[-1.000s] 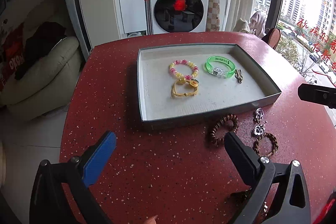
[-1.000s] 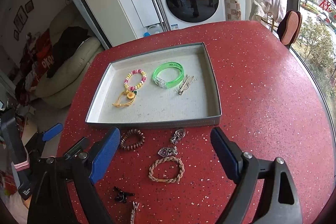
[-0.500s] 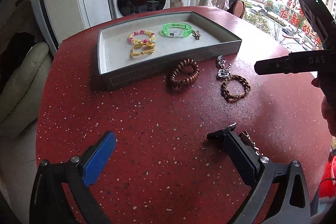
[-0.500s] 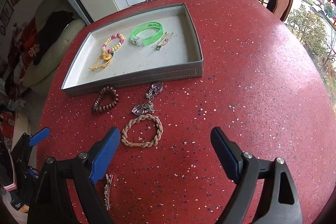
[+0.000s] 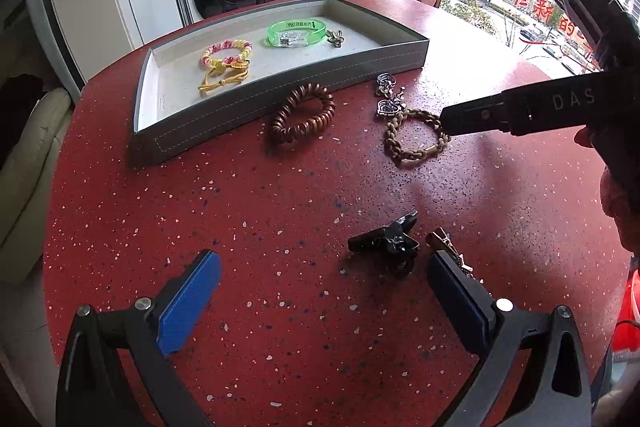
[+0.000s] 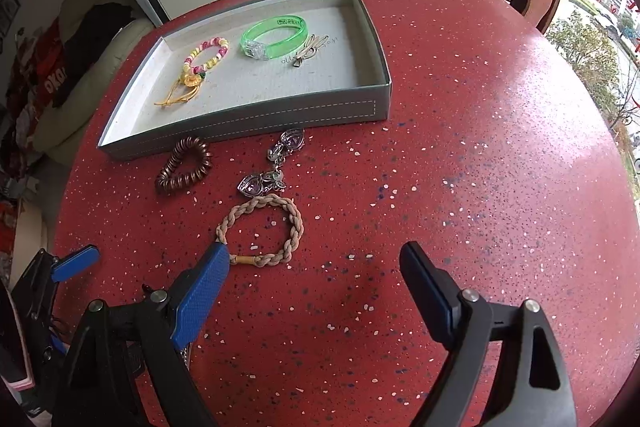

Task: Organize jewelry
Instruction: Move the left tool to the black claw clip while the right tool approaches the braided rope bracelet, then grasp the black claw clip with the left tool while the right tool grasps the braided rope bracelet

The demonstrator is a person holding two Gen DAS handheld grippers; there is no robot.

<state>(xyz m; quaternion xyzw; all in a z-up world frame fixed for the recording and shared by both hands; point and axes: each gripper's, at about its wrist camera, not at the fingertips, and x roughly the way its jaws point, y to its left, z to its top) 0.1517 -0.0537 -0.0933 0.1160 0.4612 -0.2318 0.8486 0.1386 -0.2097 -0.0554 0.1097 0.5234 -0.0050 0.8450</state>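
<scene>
Worktop [image 6: 480, 187]: red, speckled, round-edged; wide bare stretch on its right side, rim curving off toward the window.

Tray [image 6: 248, 115]: grey, shallow, at the far left-centre. Inside lie a green bangle [image 6: 274, 37], a bead bracelet [image 6: 206, 55] and a small clip [image 6: 310, 49], all apart from the walls.

Right gripper [image 6: 314, 269]: pitched steeply down, low over the worktop, jaws released and spread wide, nothing between them. Its left pad sits at the rim of the braided bracelet [image 6: 260, 231].

Left gripper [image 5: 324, 281]: also tilted down, jaws released, wide, empty. A black clip [image 5: 386, 241] lies just ahead of its right finger.

Loose outside the tray: brown coil bracelet [image 6: 184, 165] just beside the front wall, silver charms [image 6: 276, 163] between wall and braid.
</scene>
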